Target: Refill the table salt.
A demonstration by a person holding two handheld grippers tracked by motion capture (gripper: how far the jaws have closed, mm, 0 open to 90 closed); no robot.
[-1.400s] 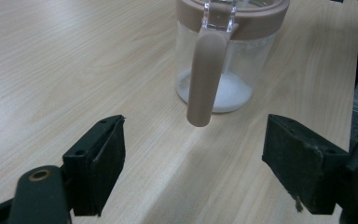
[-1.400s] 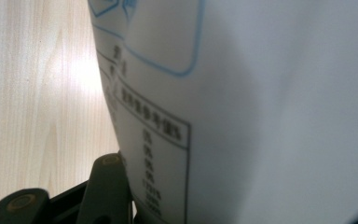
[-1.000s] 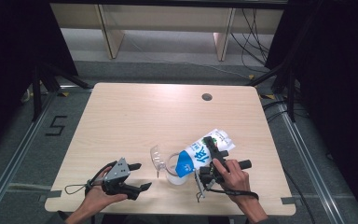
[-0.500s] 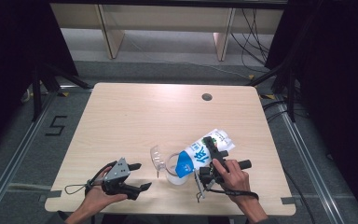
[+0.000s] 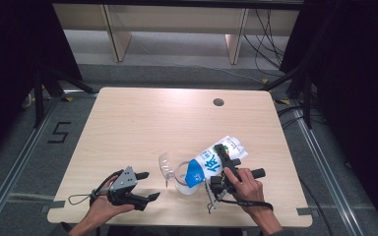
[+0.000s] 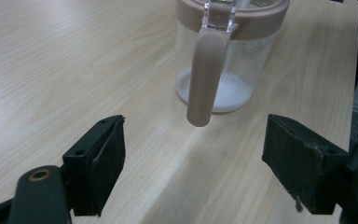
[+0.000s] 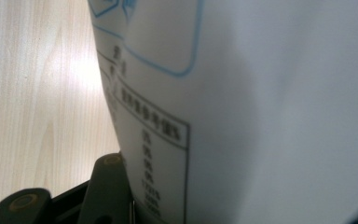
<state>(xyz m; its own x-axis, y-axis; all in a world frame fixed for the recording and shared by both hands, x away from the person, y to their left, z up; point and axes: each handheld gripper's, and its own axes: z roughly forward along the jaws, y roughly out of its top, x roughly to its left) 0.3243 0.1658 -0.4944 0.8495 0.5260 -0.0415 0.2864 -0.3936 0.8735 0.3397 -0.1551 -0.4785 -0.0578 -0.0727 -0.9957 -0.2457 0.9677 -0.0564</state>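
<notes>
A clear pitcher (image 5: 183, 181) with a brown rim stands near the table's front edge, its clear lid (image 5: 165, 165) flipped open to the left. A white and blue bag (image 5: 215, 158) lies tilted with its lower end over the pitcher's mouth, and my right gripper (image 5: 225, 157) is shut on it. The bag (image 7: 261, 112) covers most of the right gripper view, with one black finger (image 7: 105, 186) pressed against it. My left gripper (image 5: 150, 185) rests open to the left of the pitcher. Between its spread jaws (image 6: 193, 172) I see the pitcher (image 6: 226, 74), its brown handle (image 6: 206, 79) and white powder at the bottom.
The light wooden table (image 5: 152, 123) has a round cable hole (image 5: 218, 102) at the back right. Wooden shelving (image 5: 177, 24) stands behind the table. A floor mark shaped like a 5 (image 5: 59, 132) lies to the left.
</notes>
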